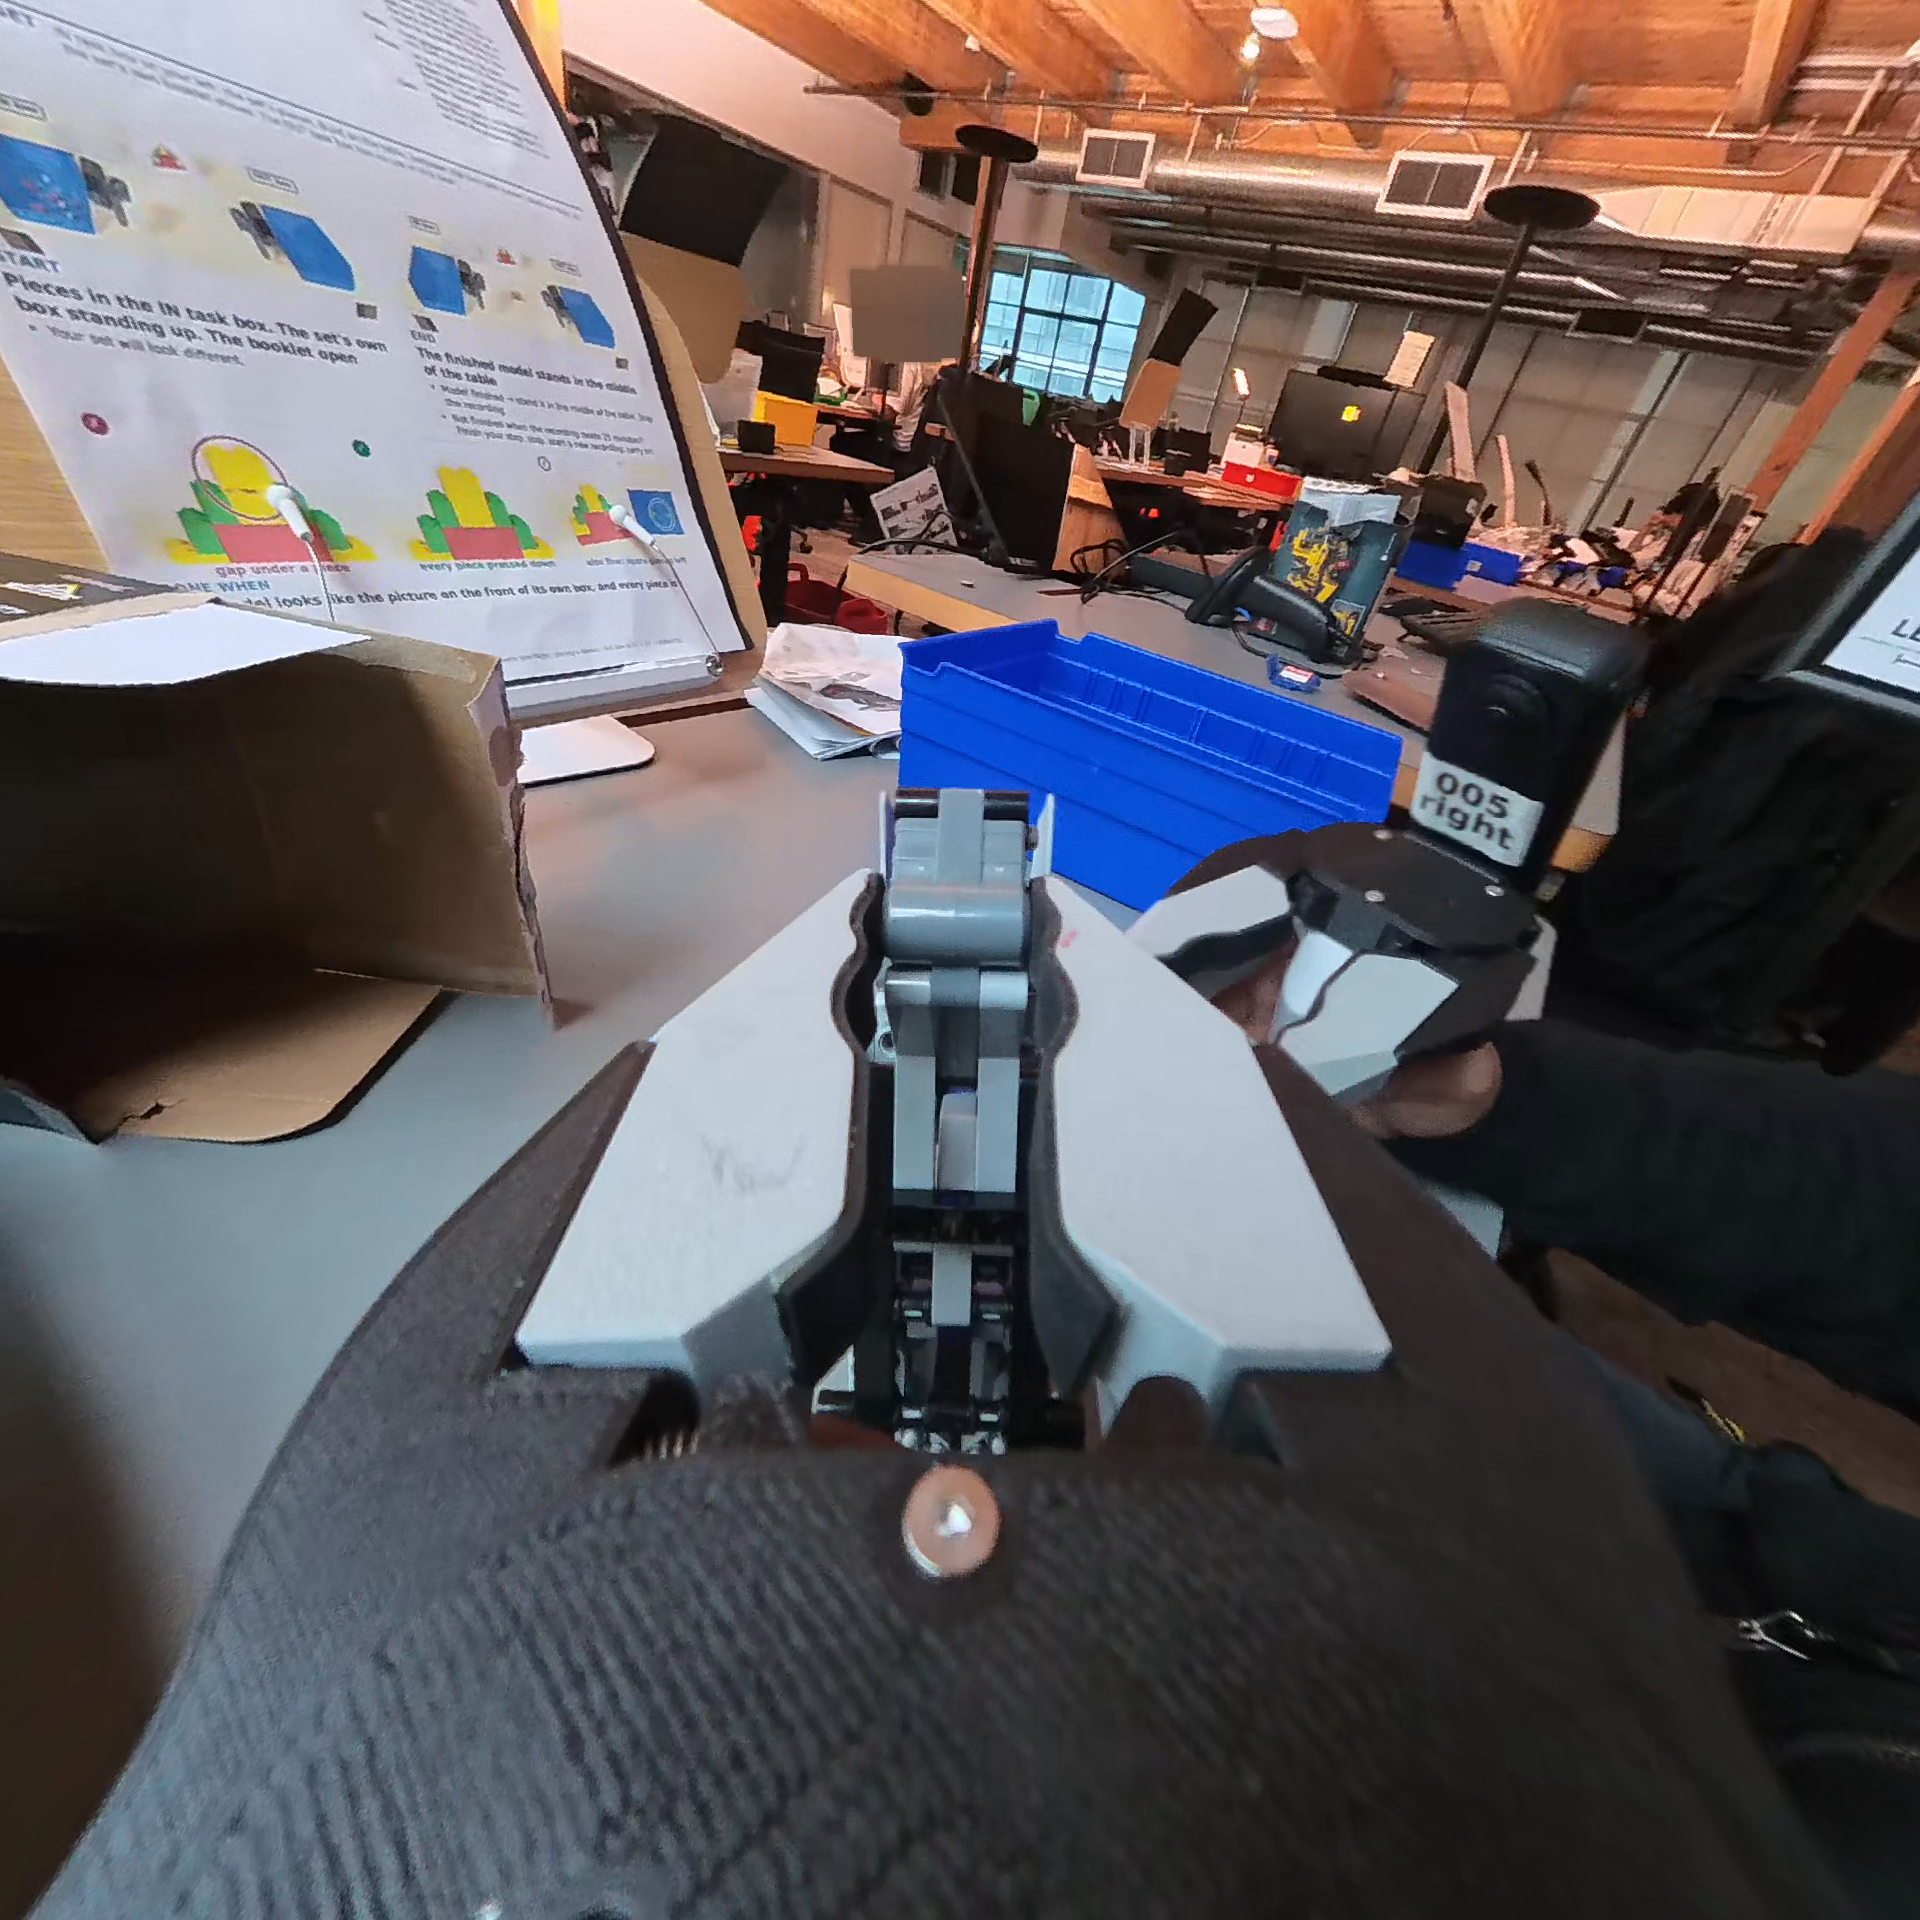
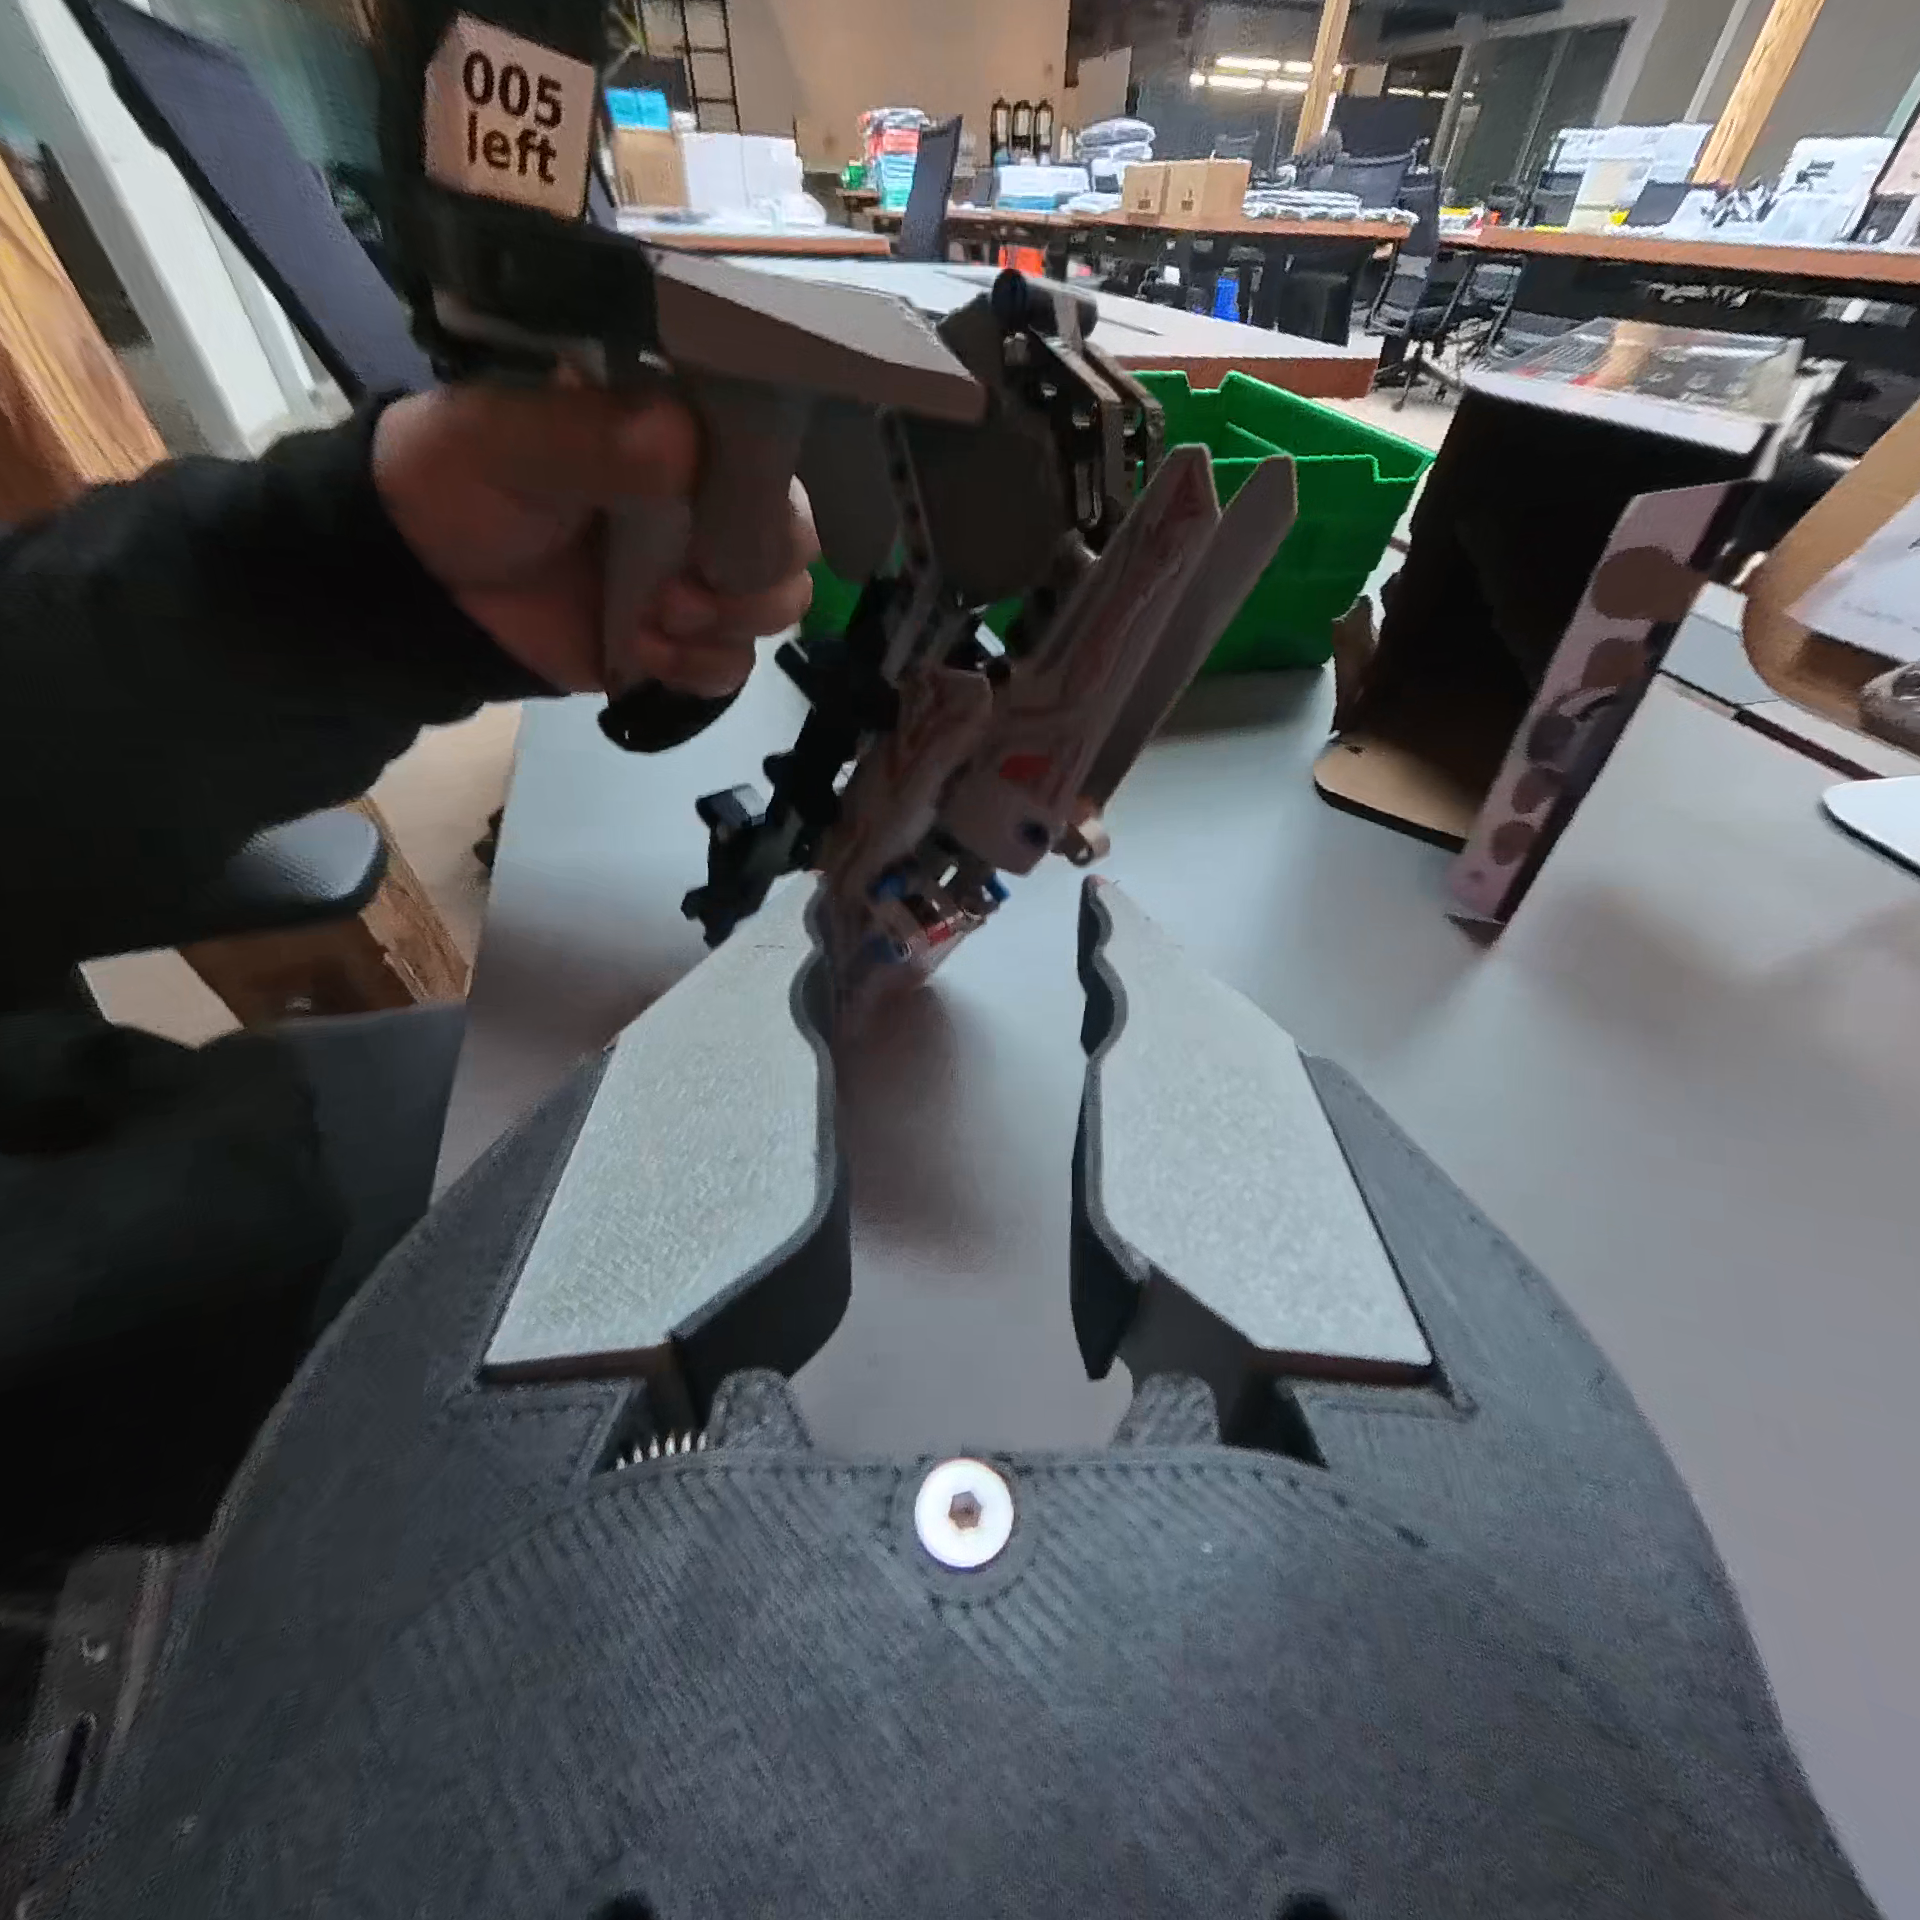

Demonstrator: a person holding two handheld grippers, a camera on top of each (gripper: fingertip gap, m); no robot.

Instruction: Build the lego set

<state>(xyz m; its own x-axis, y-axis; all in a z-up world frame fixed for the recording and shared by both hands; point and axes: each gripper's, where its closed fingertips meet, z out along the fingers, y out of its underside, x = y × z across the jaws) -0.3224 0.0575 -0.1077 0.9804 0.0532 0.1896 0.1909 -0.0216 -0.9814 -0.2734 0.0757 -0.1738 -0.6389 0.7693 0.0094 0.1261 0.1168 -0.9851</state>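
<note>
Your left hand-held gripper (image 1: 956, 935) is clamped on the lego model (image 1: 956, 1039), a grey and black build with long pale blade-like panels. In the left wrist view the model sits squeezed between both grey fingers (image 1: 727, 1143), poking out past the tips. In the right wrist view the same lego model (image 2: 1018, 644) hangs down and forward from the left hand-held gripper (image 2: 997, 395), held up off the desk (image 2: 1558, 1143), tilted, its lower end with small blue and red bits close to the tip of your right gripper's left finger; contact there I cannot tell.

Your right hand-held gripper (image 2: 951, 935) is released, fingers spread with a clear gap and nothing between them, only bare desk showing through. It shows in the left wrist view too, right hand-held gripper (image 1: 1309, 966), off to the right side, near the model but apart from it.

Blue bin (image 1: 1143, 727) sits on the desk behind the model. Open cardboard box (image 1: 260, 831) lies on its side at left, an instruction sheet (image 1: 312, 312) on a stand behind it. A green bin (image 2: 1299, 520) sits behind the model in the right wrist view, another cardboard box (image 2: 1558, 623) stands to its right.
</note>
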